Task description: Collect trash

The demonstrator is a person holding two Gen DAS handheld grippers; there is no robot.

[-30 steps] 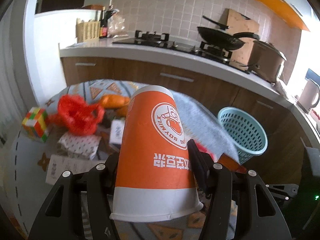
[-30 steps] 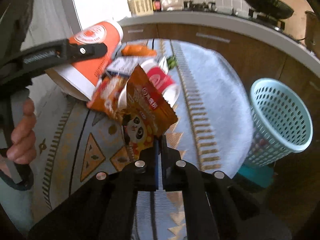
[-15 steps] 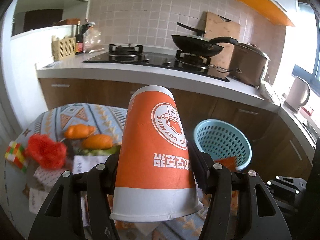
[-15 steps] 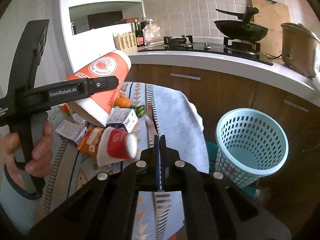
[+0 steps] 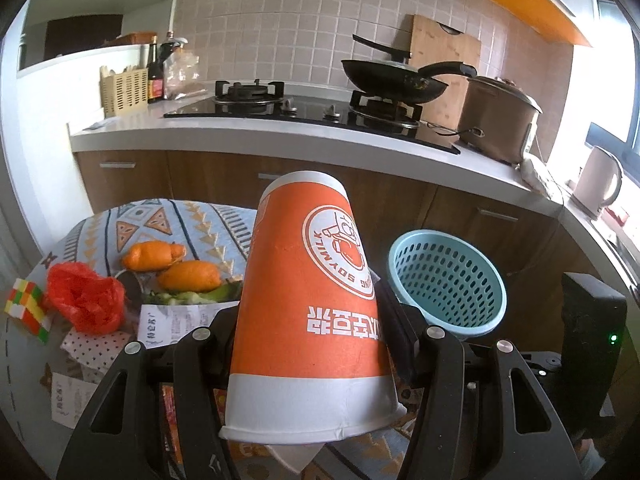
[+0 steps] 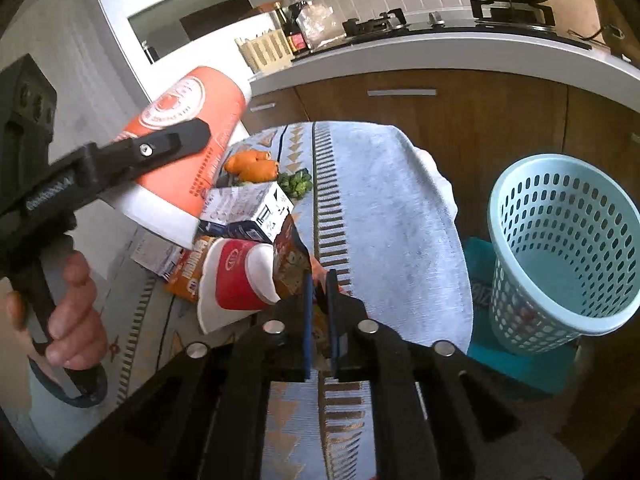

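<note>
My left gripper (image 5: 312, 312) is shut on an orange-and-white soy-milk paper cup (image 5: 304, 240), held upside down above the table. From the right wrist the same cup (image 6: 188, 120) shows at upper left, a person's hand (image 6: 72, 312) on that gripper's handle. My right gripper (image 6: 320, 280) hangs over the table's right half and its jaws are opening. A brown-orange snack packet (image 6: 290, 264) stands edge-on between them, against the left pad, with a slim gap showing. A light-blue perforated basket (image 6: 560, 248) stands on the floor to the right, also as the basket (image 5: 448, 280) beyond the cup.
A round table (image 6: 380, 220) with a patterned cloth carries a red-and-white cup (image 6: 236, 280) on its side, a printed carton (image 6: 248, 212), orange peels (image 5: 168, 256), a red plastic bag (image 5: 84, 304), a puzzle cube (image 5: 24, 304) and receipts (image 5: 176, 324). The kitchen counter (image 5: 280, 136) runs behind.
The right jaws, shut on the snack packet before, have parted a little, and that gripper has shifted and rolled. The left gripper swung right toward the basket with the cup, then held still.
</note>
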